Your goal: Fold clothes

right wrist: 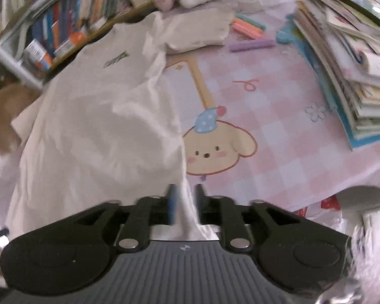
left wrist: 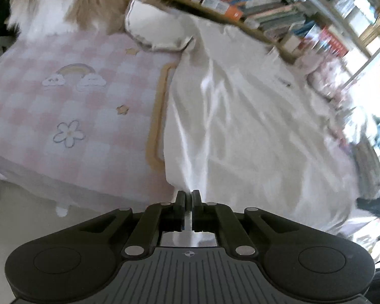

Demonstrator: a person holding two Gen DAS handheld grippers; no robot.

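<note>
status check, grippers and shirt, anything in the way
Left gripper shut on white shirt hem. Right gripper open, cloth between jaws. Cat at bed edge.

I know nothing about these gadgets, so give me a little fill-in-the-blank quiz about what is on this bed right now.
1. The garment spread on the bed is ___ in colour.
2. The left gripper is pinched ___ on the garment's edge.
3. The bedsheet beside the garment shows a cartoon ___ in a blue hat.
4. The sheet's checks are white and ___.

Missing words: white; shut; puppy; pink
</note>
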